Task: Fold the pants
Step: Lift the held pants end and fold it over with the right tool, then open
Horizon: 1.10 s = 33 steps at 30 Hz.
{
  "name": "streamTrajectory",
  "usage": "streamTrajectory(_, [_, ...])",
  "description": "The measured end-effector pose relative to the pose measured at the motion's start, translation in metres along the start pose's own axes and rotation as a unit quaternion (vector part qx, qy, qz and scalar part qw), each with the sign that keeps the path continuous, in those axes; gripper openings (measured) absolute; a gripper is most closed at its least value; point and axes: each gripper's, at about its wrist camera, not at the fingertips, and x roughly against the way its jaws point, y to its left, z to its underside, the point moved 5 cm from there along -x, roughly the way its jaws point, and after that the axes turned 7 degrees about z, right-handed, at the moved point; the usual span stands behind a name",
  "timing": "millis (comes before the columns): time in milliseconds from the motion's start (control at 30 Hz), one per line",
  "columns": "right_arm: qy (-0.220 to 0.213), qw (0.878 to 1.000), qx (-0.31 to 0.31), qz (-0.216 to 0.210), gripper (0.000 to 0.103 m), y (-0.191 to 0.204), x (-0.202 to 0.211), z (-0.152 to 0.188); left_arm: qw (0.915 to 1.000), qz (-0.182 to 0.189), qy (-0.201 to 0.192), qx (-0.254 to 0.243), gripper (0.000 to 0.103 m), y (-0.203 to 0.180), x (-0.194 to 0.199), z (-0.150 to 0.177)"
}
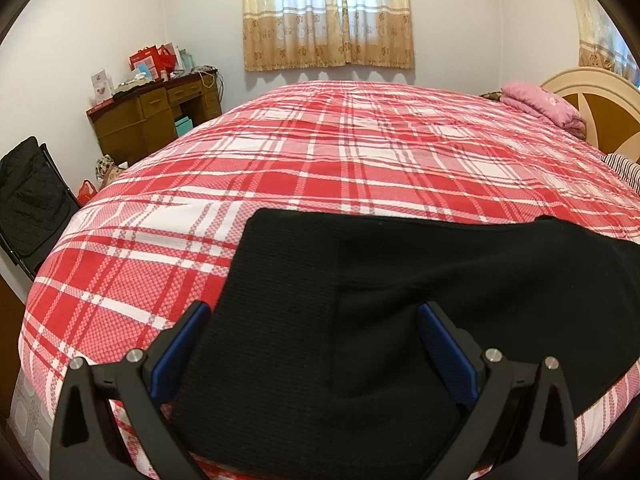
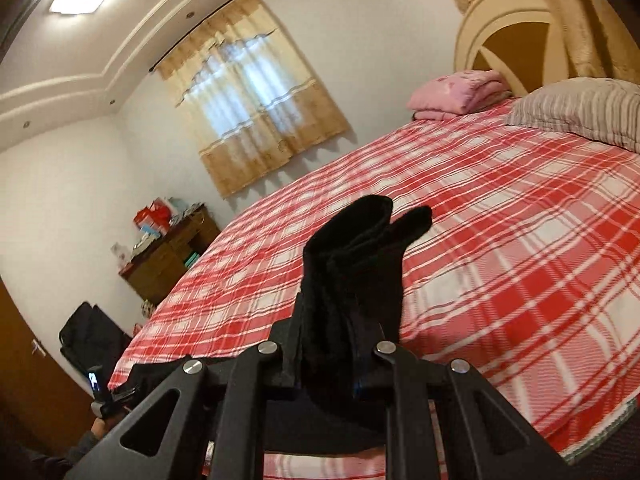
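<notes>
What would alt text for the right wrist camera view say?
The right gripper is shut on a bunch of black pants, lifted above a red plaid bedspread. Behind are a curtained window and a striped pillow.

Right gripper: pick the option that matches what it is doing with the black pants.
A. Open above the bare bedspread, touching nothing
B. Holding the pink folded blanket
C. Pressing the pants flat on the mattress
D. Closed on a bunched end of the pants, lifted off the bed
D: the right gripper is clamped on a bunched end of the black pants, which stands up clear of the plaid bedspread.
</notes>
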Motion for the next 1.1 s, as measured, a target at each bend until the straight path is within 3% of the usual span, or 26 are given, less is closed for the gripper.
streamTrajectory(333, [0.038,0.997,0.045,-0.041,0.016,0.062,-0.033,0.023,1.0,0.001,-0.004,0.001,0.103,0.0,0.002,0.001])
streamTrajectory(767, [0.089,0.991,0.081,-0.064,0.016,0.114,-0.079,0.061,1.0,0.001,-0.004,0.001,0.103,0.0,0.002,0.001])
streamTrajectory(1100, [0.14,0.973,0.175,-0.064,0.016,0.165,-0.124,0.121,0.9999,-0.003,-0.008,0.005,0.103,-0.002,0.008,0.001])
